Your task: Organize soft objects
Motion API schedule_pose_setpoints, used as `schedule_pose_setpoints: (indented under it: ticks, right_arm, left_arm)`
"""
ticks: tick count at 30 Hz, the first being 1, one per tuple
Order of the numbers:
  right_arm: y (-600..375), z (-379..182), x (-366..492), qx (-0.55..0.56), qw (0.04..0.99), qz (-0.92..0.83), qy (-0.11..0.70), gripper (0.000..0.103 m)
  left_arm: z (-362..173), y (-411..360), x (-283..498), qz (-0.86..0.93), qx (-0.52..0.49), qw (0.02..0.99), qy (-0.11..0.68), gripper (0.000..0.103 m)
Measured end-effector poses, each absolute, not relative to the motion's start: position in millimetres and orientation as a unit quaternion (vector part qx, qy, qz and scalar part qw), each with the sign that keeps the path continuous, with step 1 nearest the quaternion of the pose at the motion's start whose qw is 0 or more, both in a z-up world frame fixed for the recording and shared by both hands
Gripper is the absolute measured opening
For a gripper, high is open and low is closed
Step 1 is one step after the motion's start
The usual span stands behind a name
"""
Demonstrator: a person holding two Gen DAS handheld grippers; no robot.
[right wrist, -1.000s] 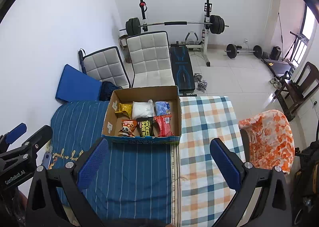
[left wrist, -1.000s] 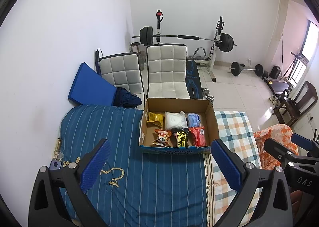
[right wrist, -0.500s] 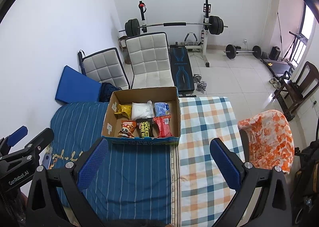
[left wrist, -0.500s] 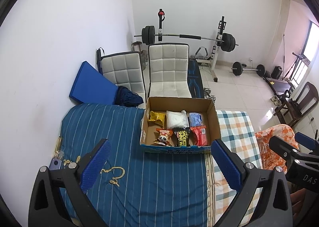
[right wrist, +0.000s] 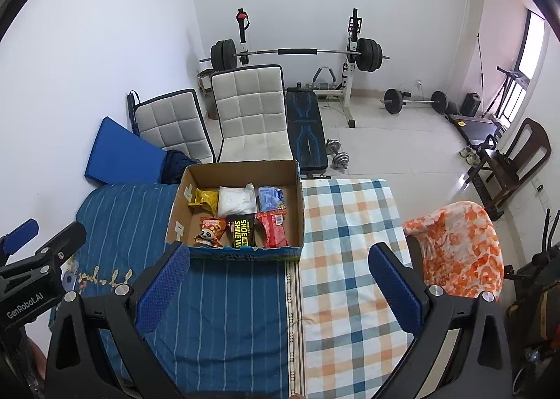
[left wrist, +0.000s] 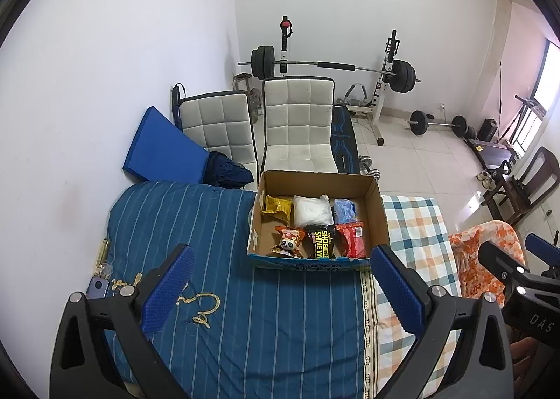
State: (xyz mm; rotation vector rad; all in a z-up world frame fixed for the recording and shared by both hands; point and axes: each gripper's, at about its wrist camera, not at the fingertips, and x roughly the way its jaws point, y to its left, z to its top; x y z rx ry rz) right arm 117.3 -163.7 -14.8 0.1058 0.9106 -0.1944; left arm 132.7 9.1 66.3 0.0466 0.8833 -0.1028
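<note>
An open cardboard box (left wrist: 376, 203) (right wrist: 297, 189) stands on the bed, across the seam of the blue striped cover (left wrist: 273, 322) and the checked cover (right wrist: 346, 259). Inside lie soft packets: a yellow one (left wrist: 278, 208), a white one (left wrist: 311, 211), a pale blue one (left wrist: 344, 211), a panda snack pack (left wrist: 288, 241), a black shoe-shine wipes pack (left wrist: 322, 243) and a red one (left wrist: 351, 241). My left gripper (left wrist: 281, 288) is open and empty, short of the box. My right gripper (right wrist: 278, 288) is open and empty, also short of it.
An orange patterned cloth (right wrist: 458, 248) drapes a chair right of the bed. Two white padded chairs (left wrist: 297, 126), a blue mat (left wrist: 161, 150) and a barbell rack (left wrist: 332, 64) stand behind. A phone and keys (left wrist: 99, 280) lie at the bed's left edge.
Both grippers have shifted slightly, so the box sits a little lower and more central in view. Both stay open and empty.
</note>
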Motion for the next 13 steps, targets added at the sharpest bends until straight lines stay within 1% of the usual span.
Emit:
schedule_pose_setpoints:
  ticks: [13]
  right_arm:
    - [-164.0,-13.8,112.0,0.052,0.893,-0.100,0.436,0.103]
  left_arm:
    - [65.7,9.5,131.1,-0.046,0.022,0.905,0.423,0.103]
